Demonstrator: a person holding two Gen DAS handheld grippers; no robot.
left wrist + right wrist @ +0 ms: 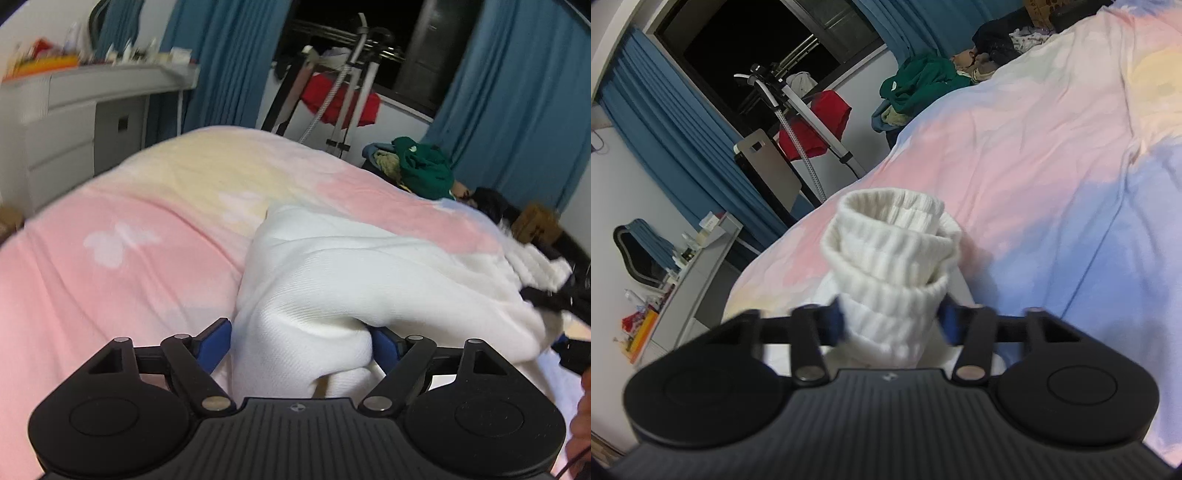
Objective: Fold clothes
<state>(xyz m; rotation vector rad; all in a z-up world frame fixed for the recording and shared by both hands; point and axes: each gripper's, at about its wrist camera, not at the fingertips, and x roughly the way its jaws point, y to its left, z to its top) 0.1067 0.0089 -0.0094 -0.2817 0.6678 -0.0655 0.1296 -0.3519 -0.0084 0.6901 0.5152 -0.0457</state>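
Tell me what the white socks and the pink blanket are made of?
The white socks look like thick knitted cotton: stretchy ribs ring the cuffs, and the surface is matte. The pink blanket looks like soft fleece or plush, with a fuzzy, dull surface and pale blurry shapes printed on it. I can't be sure of either fibre.

Left gripper (301,345) fingers clamped, right gripper (892,321) fingers clamped

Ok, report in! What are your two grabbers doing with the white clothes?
Left gripper shut on white garment. Right gripper shut on its ribbed cuff. Pink blanket underneath, nothing blocking.
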